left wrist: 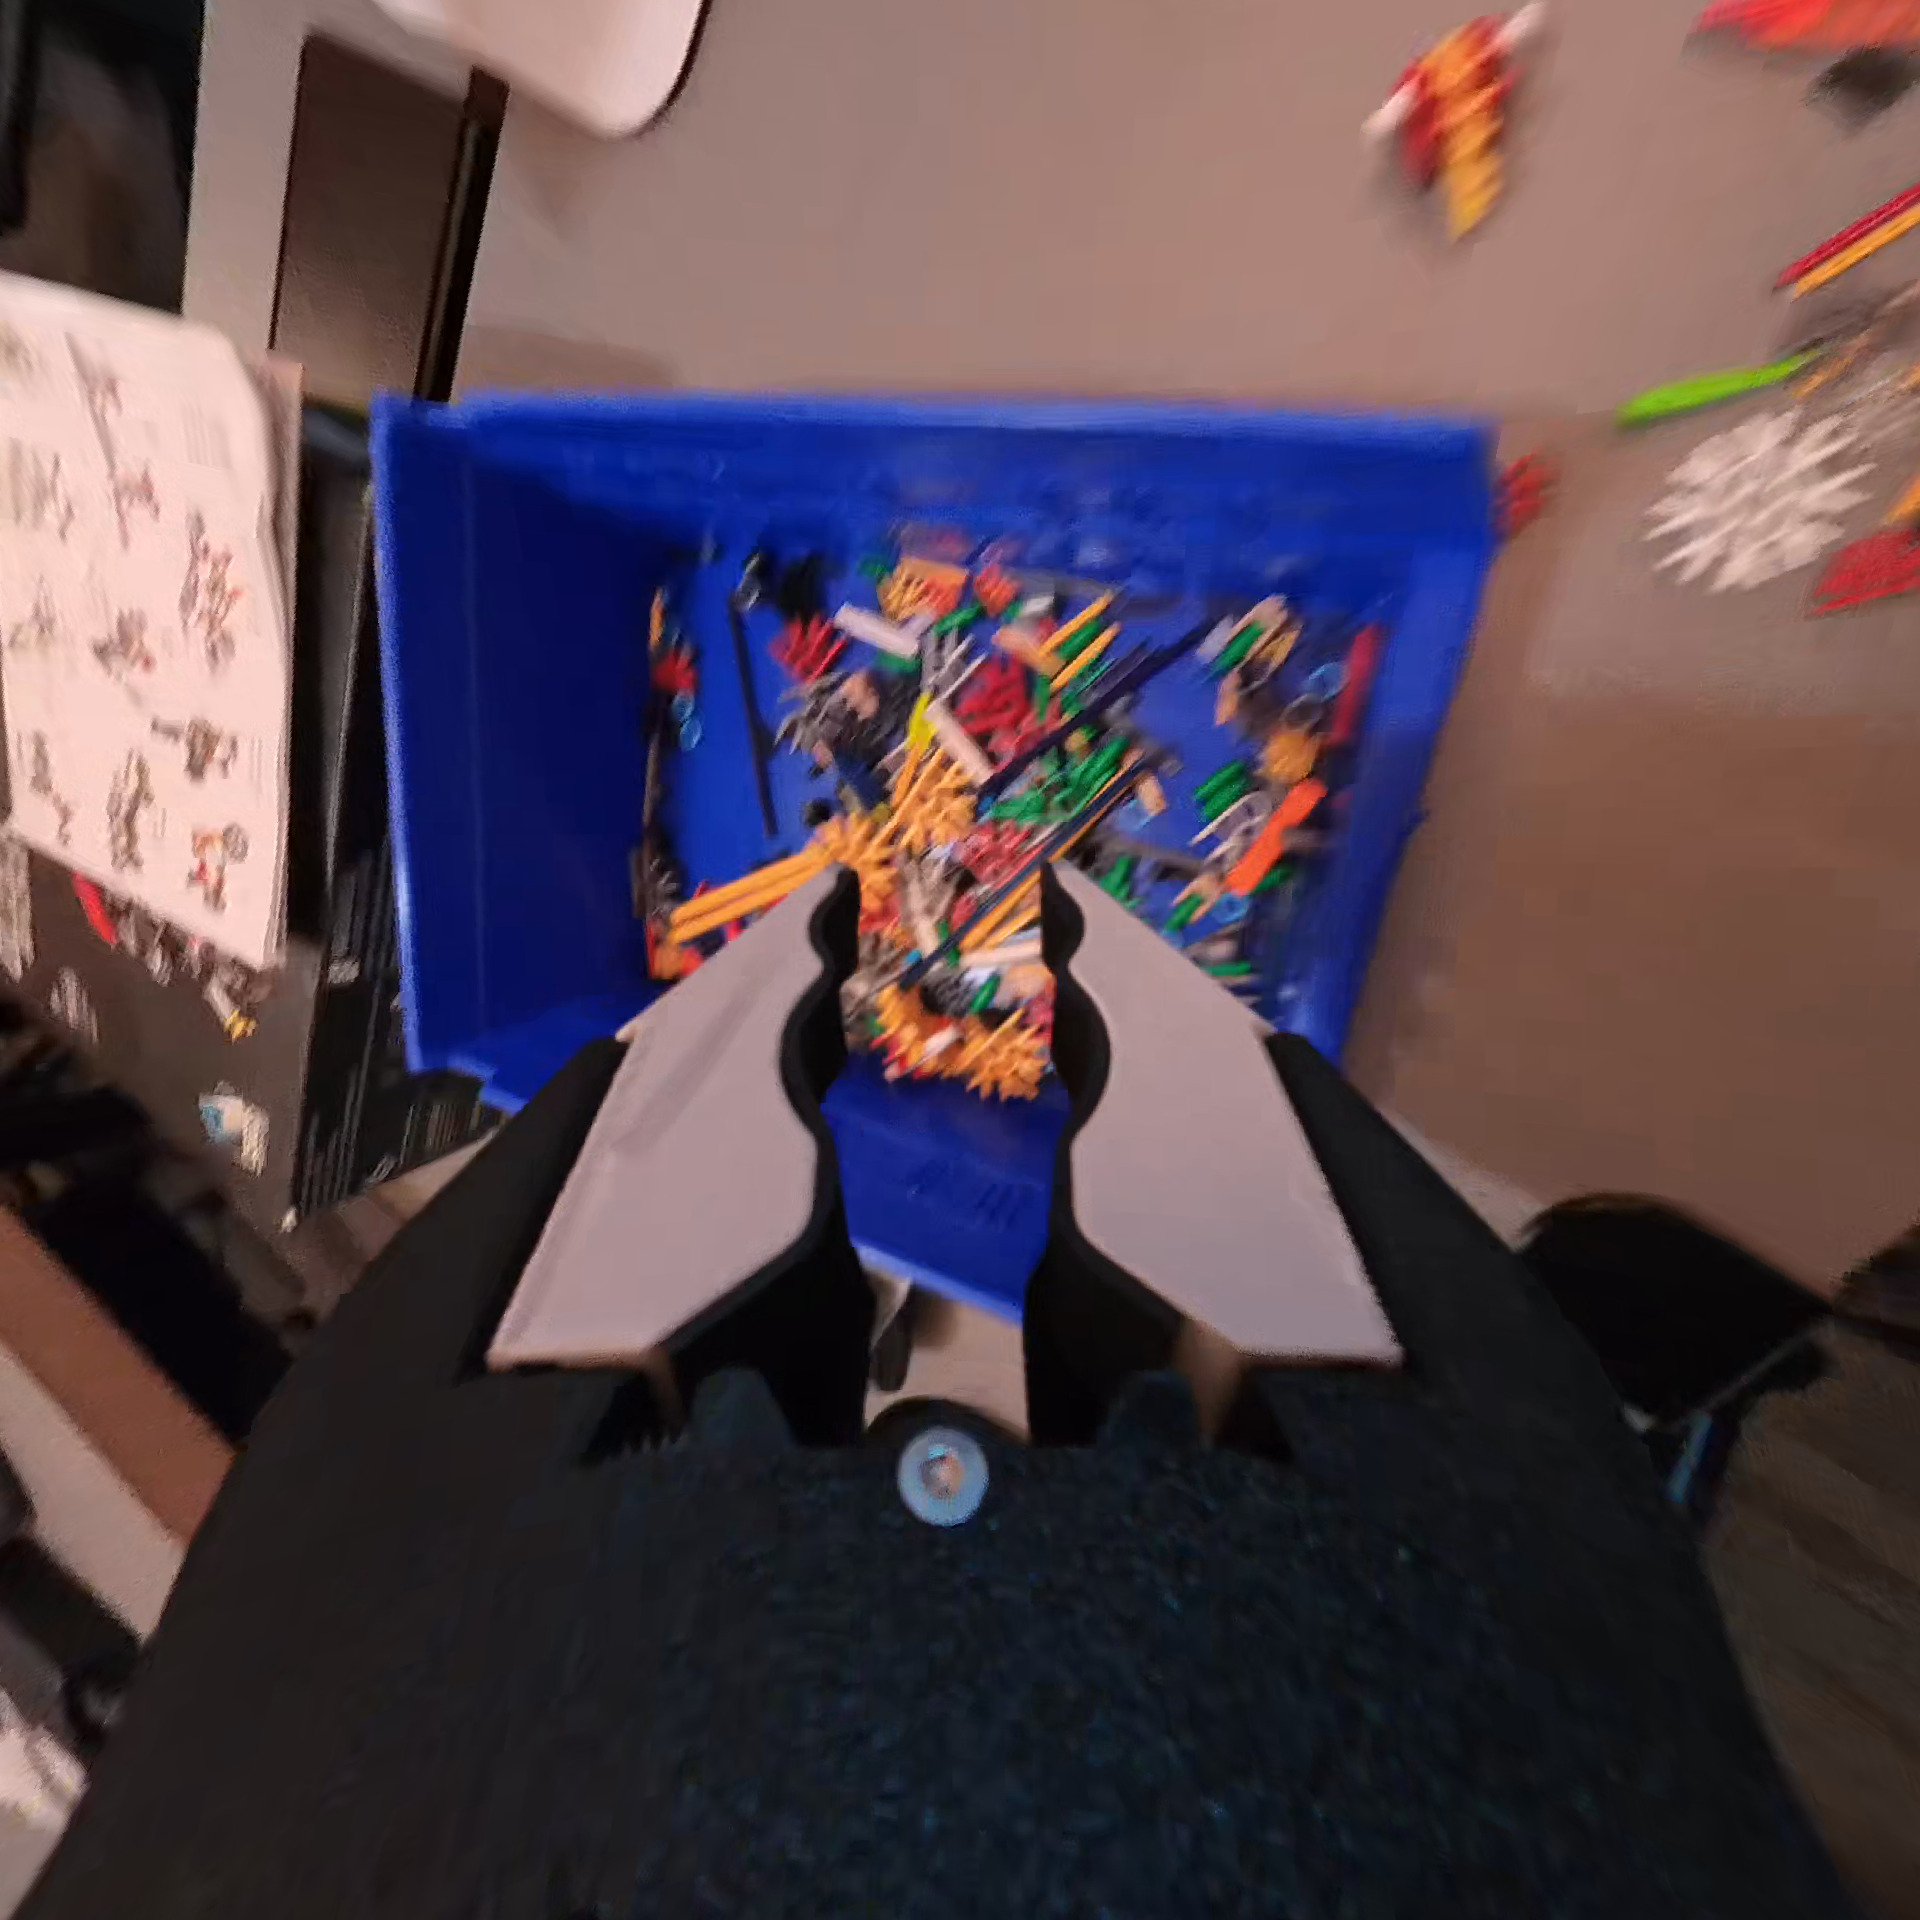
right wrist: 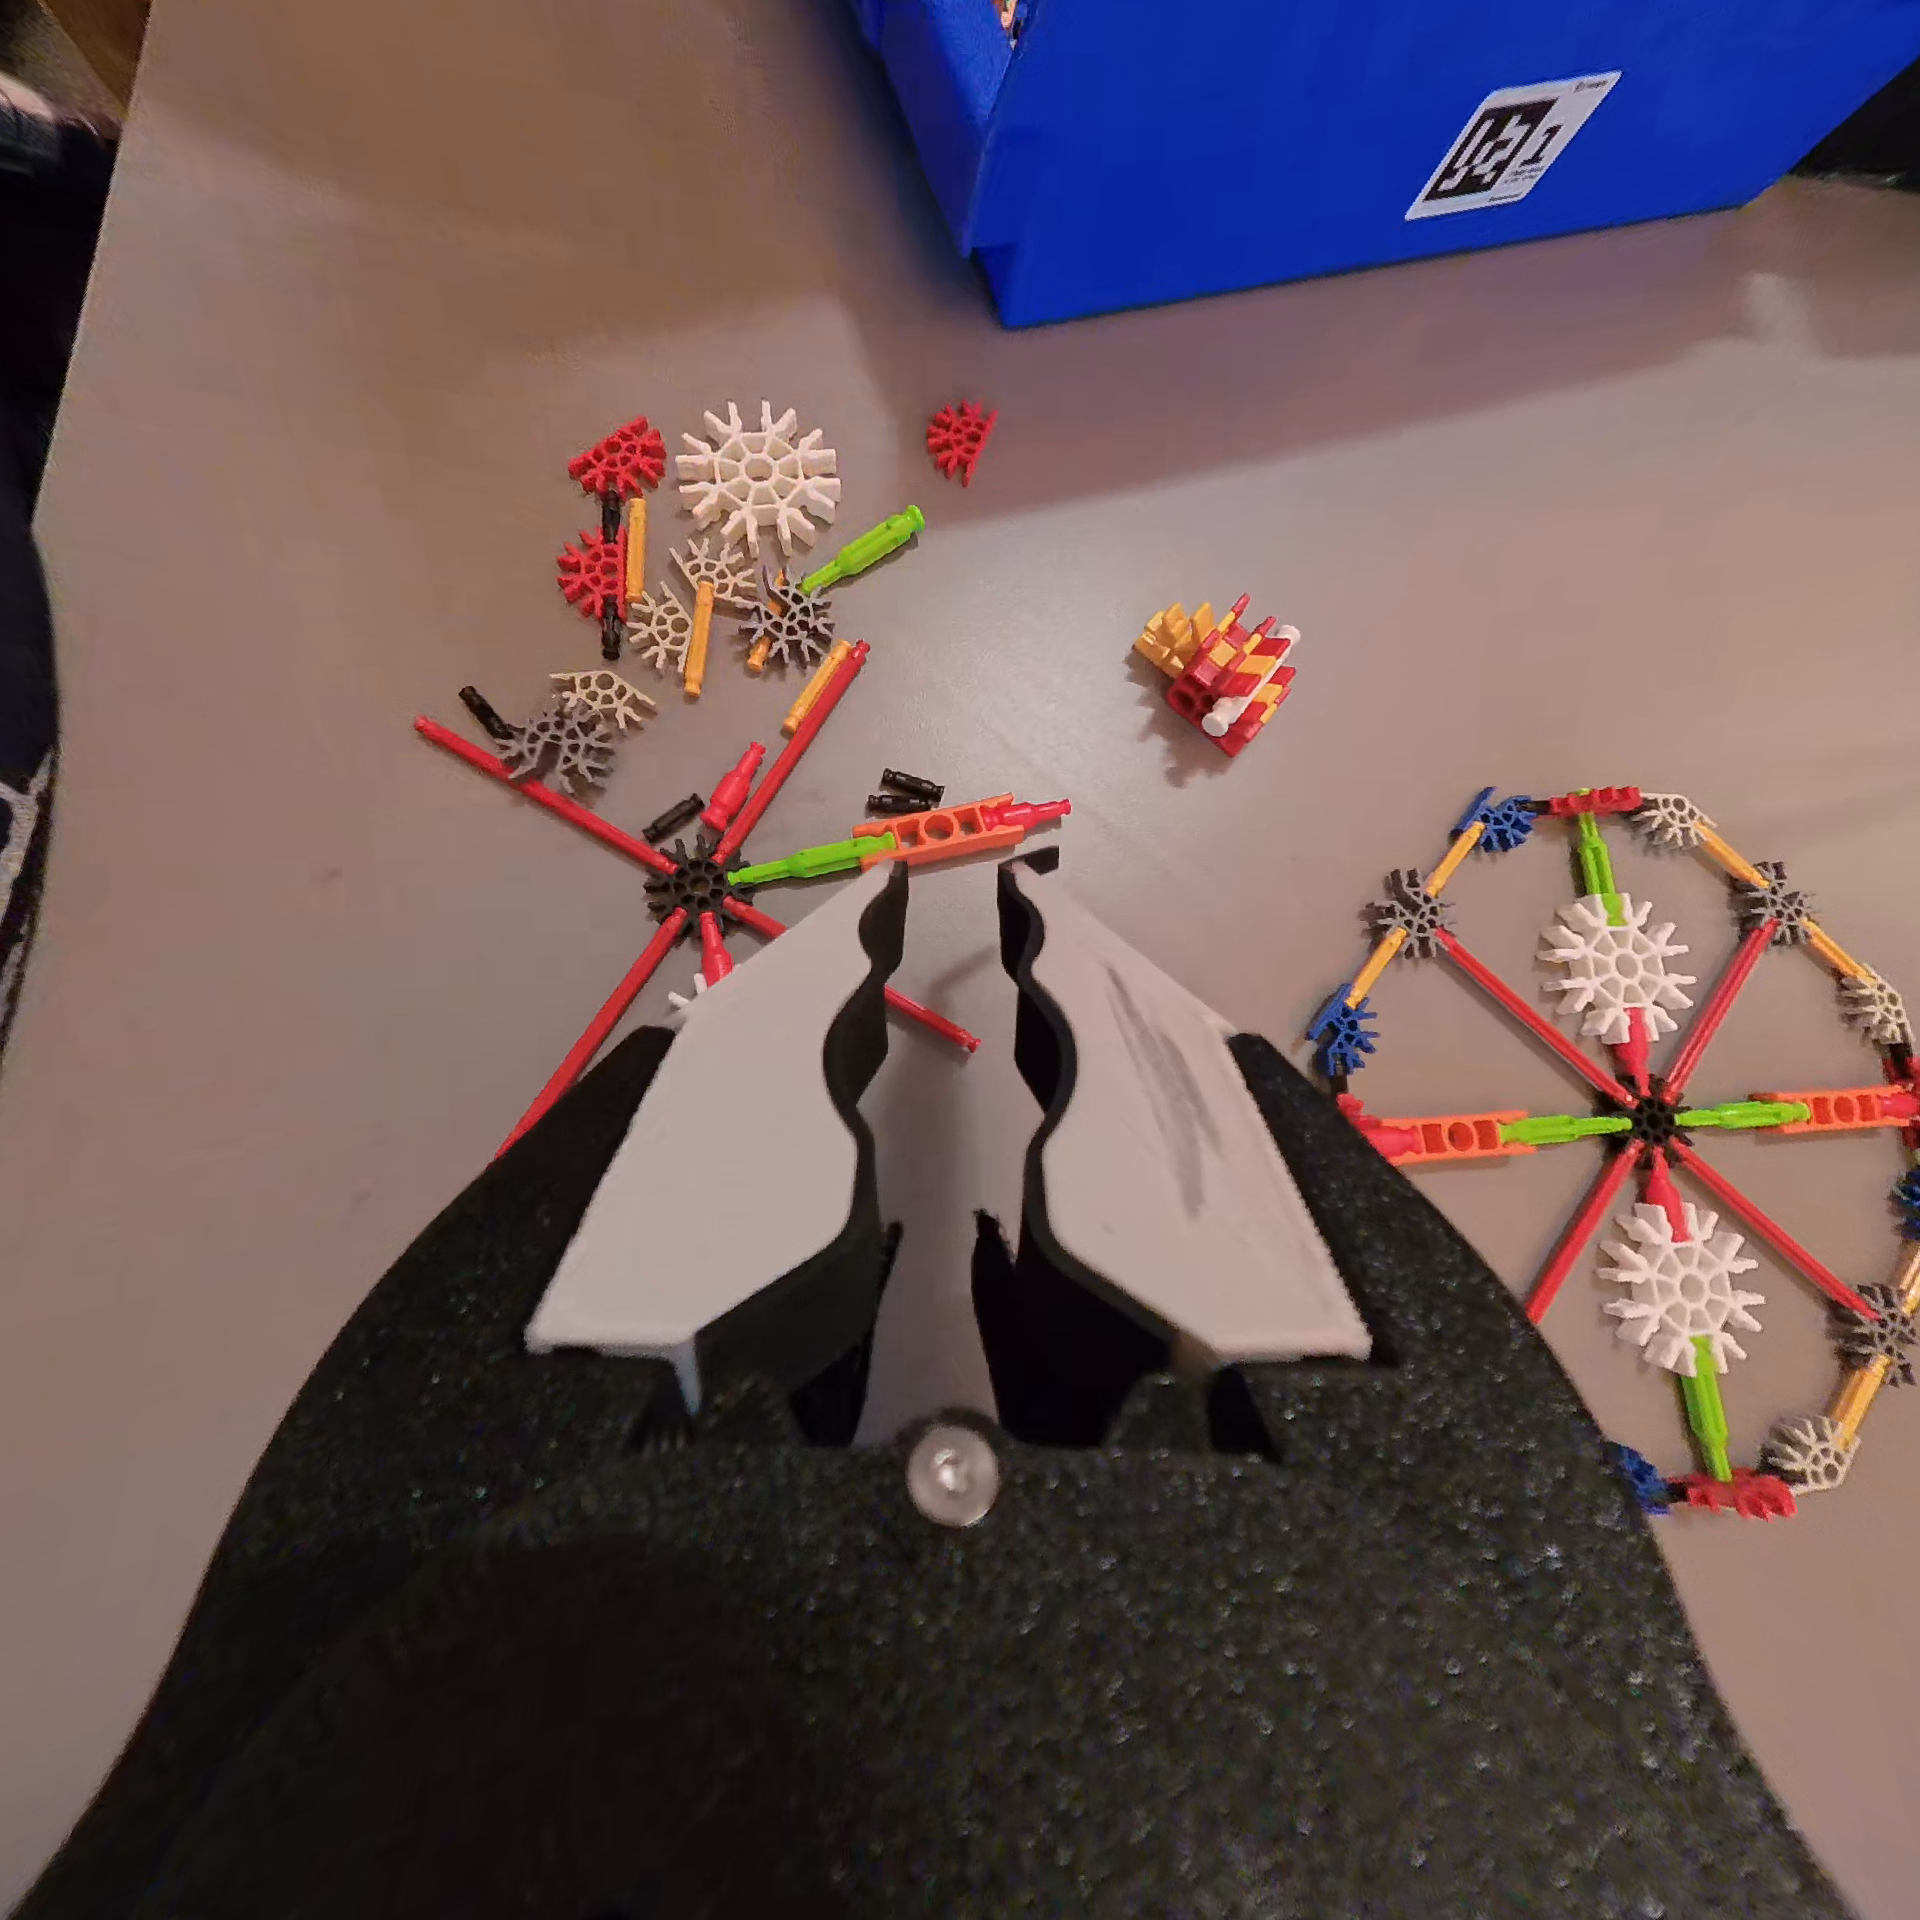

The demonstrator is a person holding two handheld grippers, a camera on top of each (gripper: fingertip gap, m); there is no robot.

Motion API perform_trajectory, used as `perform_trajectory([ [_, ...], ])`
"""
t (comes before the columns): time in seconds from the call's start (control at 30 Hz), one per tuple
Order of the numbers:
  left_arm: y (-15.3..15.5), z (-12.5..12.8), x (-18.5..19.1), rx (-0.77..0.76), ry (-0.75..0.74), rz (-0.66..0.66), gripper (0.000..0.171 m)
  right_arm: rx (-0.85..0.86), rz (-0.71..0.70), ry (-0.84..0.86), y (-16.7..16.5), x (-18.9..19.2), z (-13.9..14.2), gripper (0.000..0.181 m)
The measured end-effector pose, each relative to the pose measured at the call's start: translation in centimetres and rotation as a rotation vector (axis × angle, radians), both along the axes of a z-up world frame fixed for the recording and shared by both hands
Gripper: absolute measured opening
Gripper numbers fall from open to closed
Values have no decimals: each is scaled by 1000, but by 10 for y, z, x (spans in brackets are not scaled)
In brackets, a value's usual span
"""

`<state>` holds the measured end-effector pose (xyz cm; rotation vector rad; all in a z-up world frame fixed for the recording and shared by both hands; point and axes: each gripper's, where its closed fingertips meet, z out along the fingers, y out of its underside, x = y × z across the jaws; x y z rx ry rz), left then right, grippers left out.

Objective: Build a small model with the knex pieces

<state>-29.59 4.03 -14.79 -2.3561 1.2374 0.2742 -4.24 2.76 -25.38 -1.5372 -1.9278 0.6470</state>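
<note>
My left gripper (left wrist: pixel 948 894) is open and empty, hovering over a blue bin (left wrist: pixel 499 727) that holds a heap of mixed coloured construction-toy rods and connectors (left wrist: pixel 997 769); this view is motion-blurred. My right gripper (right wrist: pixel 951 873) is open and empty, low over the table, its tips just short of an orange connector piece (right wrist: pixel 940 828) joined to a green rod (right wrist: pixel 805 862) on a half-built spoke assembly with a black hub (right wrist: pixel 694 885) and red rods. A finished spoked wheel (right wrist: pixel 1652 1117) lies to the right.
Loose red, white and grey connectors and short rods (right wrist: pixel 756 473) lie scattered beyond the hub. A small red-and-yellow block of pieces (right wrist: pixel 1221 665) sits mid-table. The blue bin (right wrist: pixel 1247 187) stands at the far edge. An instruction sheet (left wrist: pixel 135 613) hangs at the left. Tip to tip, the grippers are about 30 cm apart. The left gripper is farther from the finished spoked wheel (right wrist: pixel 1652 1117), some 35 cm, than the right, some 15 cm.
</note>
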Motion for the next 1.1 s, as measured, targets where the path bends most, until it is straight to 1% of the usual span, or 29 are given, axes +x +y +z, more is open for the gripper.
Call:
perform_trajectory([
  [0.07,8,-9,-27,-28,46,33,34,-2,0,-9,0,0,-3,16],
  [0.13,14,-21,-41,-79,61,43,34,-5,0,-16,0,0,-5,16],
  [0.27,24,-55,-71,-203,182,61,37,-10,-1,-25,1,0,-9,16],
  [0.33,32,-67,-86,-237,235,90,39,-11,-2,-25,1,1,-9,17],
  [0.43,40,-79,-99,-292,270,110,40,-12,-4,-21,2,1,-8,17],
  [0.63,50,-98,-126,-394,396,117,36,-17,-3,-25,2,1,-9,17],
  [0.7,53,-106,-134,-423,436,115,31,-18,-4,-25,2,1,-10,17],
  [0.8,56,-118,-136,-470,441,117,24,-20,-5,-25,3,2,-10,17],
  [0.9,59,-128,-141,-496,485,114,18,-22,-7,-26,3,2,-10,17],
  [0.97,61,-128,-140,-500,512,108,18,-23,-7,-26,4,2,-10,17],
  [1.0,66,-128,-134,-480,496,90,11,-23,-7,-26,4,2,-10,17],
  [1.03,69,-130,-118,-470,414,74,1,-23,-6,-25,3,2,-10,17],
  [1.07,71,-132,-96,-468,299,57,1,-23,-5,-24,3,2,-10,17],
  [1.1,76,-130,-79,-445,225,32,3,-23,-4,-25,3,2,-10,17],
])
